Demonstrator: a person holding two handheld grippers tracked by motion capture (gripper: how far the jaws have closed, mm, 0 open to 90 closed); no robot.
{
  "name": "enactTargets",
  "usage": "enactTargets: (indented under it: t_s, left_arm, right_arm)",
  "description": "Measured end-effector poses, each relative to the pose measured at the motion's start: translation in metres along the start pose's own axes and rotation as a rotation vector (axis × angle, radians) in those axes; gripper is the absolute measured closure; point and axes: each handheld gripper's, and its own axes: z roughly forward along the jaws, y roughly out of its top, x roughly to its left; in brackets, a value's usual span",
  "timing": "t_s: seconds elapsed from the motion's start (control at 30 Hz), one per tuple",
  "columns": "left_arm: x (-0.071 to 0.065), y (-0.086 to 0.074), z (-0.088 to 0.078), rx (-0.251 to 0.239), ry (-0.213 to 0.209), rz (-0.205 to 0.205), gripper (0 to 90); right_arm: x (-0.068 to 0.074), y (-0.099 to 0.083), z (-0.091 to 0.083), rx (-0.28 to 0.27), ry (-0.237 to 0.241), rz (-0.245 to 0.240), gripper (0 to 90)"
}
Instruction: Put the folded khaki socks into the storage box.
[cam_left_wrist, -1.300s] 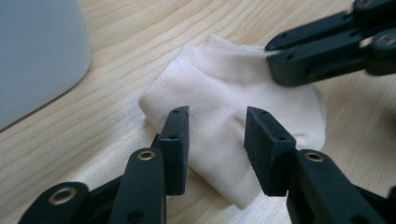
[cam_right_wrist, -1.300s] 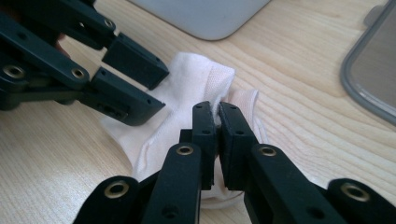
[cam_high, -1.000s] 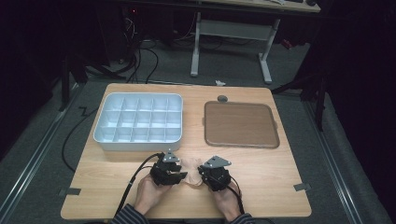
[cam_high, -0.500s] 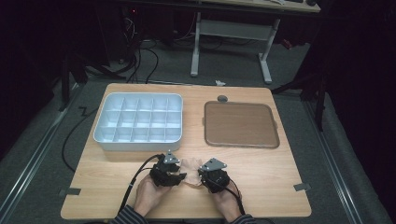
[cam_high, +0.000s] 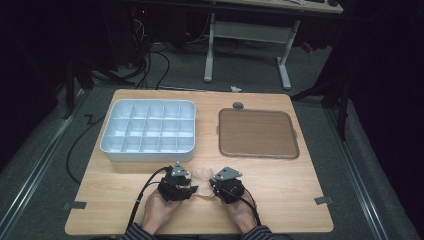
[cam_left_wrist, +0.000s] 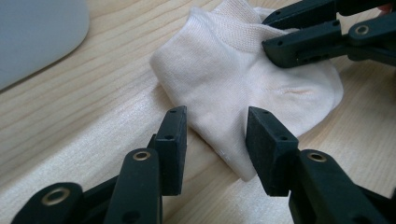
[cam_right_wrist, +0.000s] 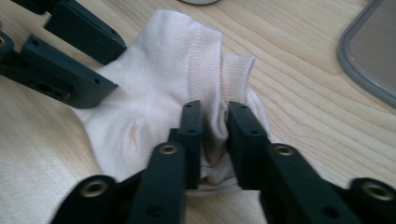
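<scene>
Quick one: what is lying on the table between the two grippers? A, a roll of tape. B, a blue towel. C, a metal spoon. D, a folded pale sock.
D: a pale cream sock lies folded on the wooden table, with the jaws of both grippers at its edges.

At the frame's centre a pale folded sock (cam_right_wrist: 159, 100) lies on the wooden table (cam_right_wrist: 303, 93). The right gripper (cam_right_wrist: 214, 135) rises from the bottom — its jaws, which have just been opening, flank a bunched fold of cuff. The left gripper (cam_right_wrist: 100, 65) enters at the upper left, tips at the sock's edge; a grey-rimmed brown tray (cam_right_wrist: 373, 56) sits upper right.
</scene>
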Motion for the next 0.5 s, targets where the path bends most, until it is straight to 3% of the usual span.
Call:
enactTargets:
  t_s: [0.07,0.13,0.2,0.4,0.5]
  left_arm:
    - [0.001,0.001,-0.002,-0.004,0.008,0.006,53.8]
    - [0.001,0.001,-0.007,-0.029,0.026,0.033,51.5]
    - [0.003,0.002,-0.010,-0.041,0.025,0.026,50.1]
    - [0.018,0.009,-0.016,-0.065,0.007,-0.046,47.4]
    - [0.023,0.013,-0.016,-0.073,-0.004,-0.069,46.7]
  right_arm:
    - [-0.003,0.001,-0.002,-0.003,0.040,0.038,65.0]
    - [-0.004,0.001,-0.006,-0.013,0.028,0.050,62.4]
    - [-0.005,0.000,-0.010,-0.022,0.028,0.075,61.7]
    - [-0.003,0.002,-0.018,-0.029,0.027,0.091,69.2]
    - [0.000,0.004,-0.024,-0.065,0.020,0.078,73.4]
